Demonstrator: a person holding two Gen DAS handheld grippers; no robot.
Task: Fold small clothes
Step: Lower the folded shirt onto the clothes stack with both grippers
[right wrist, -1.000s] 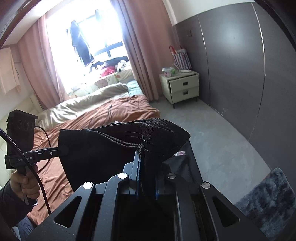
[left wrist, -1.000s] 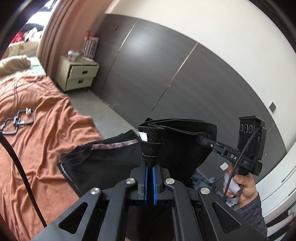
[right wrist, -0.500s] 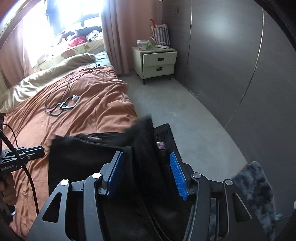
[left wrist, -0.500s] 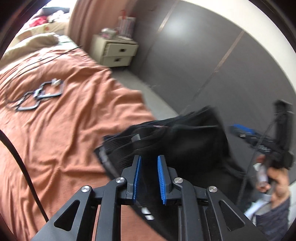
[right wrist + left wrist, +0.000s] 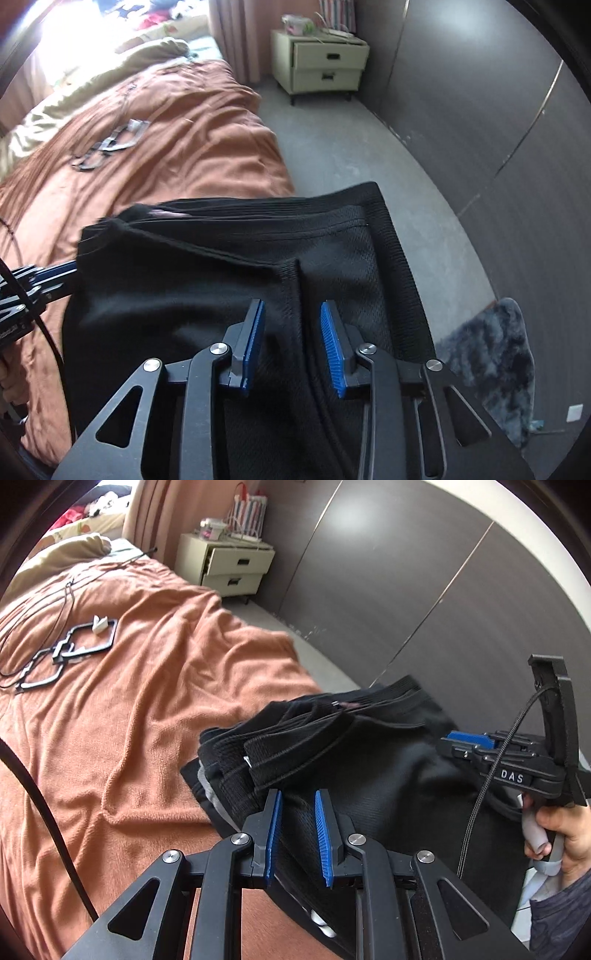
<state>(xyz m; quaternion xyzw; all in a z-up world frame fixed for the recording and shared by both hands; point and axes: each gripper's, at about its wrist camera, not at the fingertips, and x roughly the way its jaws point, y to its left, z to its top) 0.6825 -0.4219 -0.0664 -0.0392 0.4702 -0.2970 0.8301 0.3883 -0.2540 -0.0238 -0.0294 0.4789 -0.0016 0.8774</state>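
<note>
A stack of folded black small clothes (image 5: pixel 332 738) lies at the near corner of the bed's orange blanket (image 5: pixel 147 686). My left gripper (image 5: pixel 297 805) is open, just above the top black piece, its blue pads clear of the cloth. My right gripper (image 5: pixel 291 317) is open over the same stack (image 5: pixel 229 280), with a seam of the fabric running between its jaws. In the left wrist view the right gripper (image 5: pixel 469 740) shows at the right, held in a hand. In the right wrist view the left gripper's fingers (image 5: pixel 55 273) show at the left edge.
A black cable frame (image 5: pixel 70 650) lies on the blanket further up the bed. A cream nightstand (image 5: pixel 225 566) stands by the dark wardrobe wall (image 5: pixel 406 590). A grey floor (image 5: pixel 369 166) and a fuzzy grey rug (image 5: pixel 491 369) lie to the right of the bed.
Both grippers held a black garment up in the air a second ago. They lowered it onto the stack and opened; the garment now lies on the pile.
</note>
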